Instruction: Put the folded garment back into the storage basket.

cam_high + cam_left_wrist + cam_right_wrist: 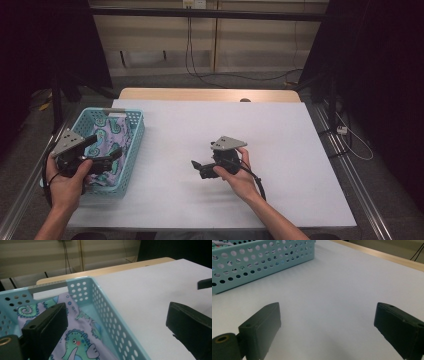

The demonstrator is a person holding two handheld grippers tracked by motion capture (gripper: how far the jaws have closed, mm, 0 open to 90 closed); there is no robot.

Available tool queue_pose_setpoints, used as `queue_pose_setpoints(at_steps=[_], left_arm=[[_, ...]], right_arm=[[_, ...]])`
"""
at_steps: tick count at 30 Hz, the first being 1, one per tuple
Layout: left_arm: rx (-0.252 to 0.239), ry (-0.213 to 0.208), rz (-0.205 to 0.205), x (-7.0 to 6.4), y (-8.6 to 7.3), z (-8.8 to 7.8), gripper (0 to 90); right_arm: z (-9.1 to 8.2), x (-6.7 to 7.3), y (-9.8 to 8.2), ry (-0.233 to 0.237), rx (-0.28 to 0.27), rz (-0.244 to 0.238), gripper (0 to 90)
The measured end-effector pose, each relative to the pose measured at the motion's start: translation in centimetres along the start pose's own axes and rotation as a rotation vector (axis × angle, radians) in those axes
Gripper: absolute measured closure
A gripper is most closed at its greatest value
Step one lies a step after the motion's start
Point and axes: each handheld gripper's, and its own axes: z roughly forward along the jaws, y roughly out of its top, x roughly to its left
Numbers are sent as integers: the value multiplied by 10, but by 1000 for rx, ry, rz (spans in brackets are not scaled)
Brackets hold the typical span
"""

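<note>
Left gripper view looks along the left claw, whose jaws stand wide apart and hold nothing. One jaw hangs over the inside of the basket, above the patterned cloth; the other jaw hangs outside the basket wall, over the white bench. This view resolves the cloth print: green seahorse figures and spirals on a lilac ground, detail that the high view renders as a blur of colour. Whether either jaw touches the cloth or the basket rim cannot be told.

Right gripper view looks along the right claw, also spread wide and empty, with bare bench surface between and beyond its jaws. The perforated side wall of the basket stands well ahead of it, apart from the claw.

High view supplies the layout that the gripper views lack. The left claw sits over the near part of the light-blue basket, which rests at the left side of the bench with the cloth lying inside it. The right claw is held near the middle of the bench, pointing toward the basket and well apart from it.
</note>
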Motion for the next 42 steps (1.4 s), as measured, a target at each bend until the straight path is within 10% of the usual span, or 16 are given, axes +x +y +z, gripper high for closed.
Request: queue_pose_setpoints(at_steps=[6,42], left_arm=[[-12,-31,-40,-9,-9,-4,40],[6,-159,21,-80,-16,42,36]], right_arm=[[-15,-7,-13,-33,0,15,65],[-109,-45,-65,-193,-25,114,63]])
